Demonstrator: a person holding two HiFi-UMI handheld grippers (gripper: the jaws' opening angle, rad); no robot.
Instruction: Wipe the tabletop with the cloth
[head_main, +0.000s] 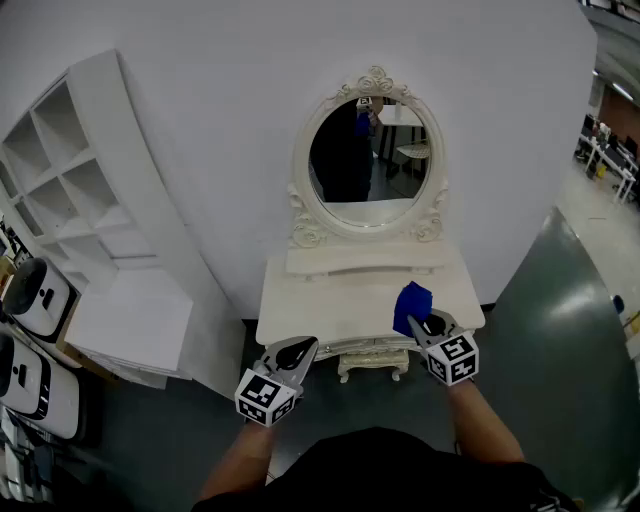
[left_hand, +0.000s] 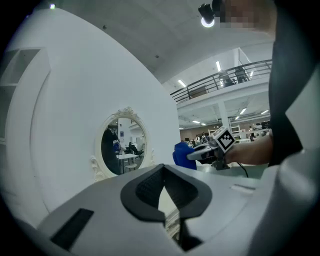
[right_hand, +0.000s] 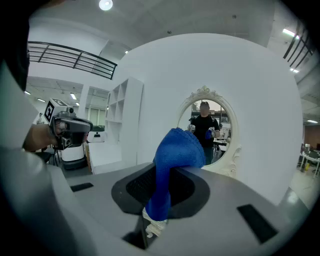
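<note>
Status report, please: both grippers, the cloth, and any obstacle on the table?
Left gripper shut, empty, at the tabletop front edge. Right gripper shut on blue cloth, over the right front. Nothing seen in the way.

The right claw (right_hand: 161, 190) was clamped on a blue cloth (right_hand: 177, 147), both grey jaws pressed against it. The cloth rose between the dark pads and bulged into a rounded fold above them. Behind it stood a curved white wall (right_hand: 165, 75) with an oval mirror (right_hand: 207, 132) in an ornate white frame. The mirror reflected a person in dark clothes. A white shelf unit (right_hand: 122, 120) stood to the left of the mirror. At the far left, a hand (right_hand: 37, 137) held the left claw (right_hand: 85, 126), which carried a marker cube (right_hand: 51, 109). A dark balcony railing (right_hand: 70, 57) ran high above it.
</note>
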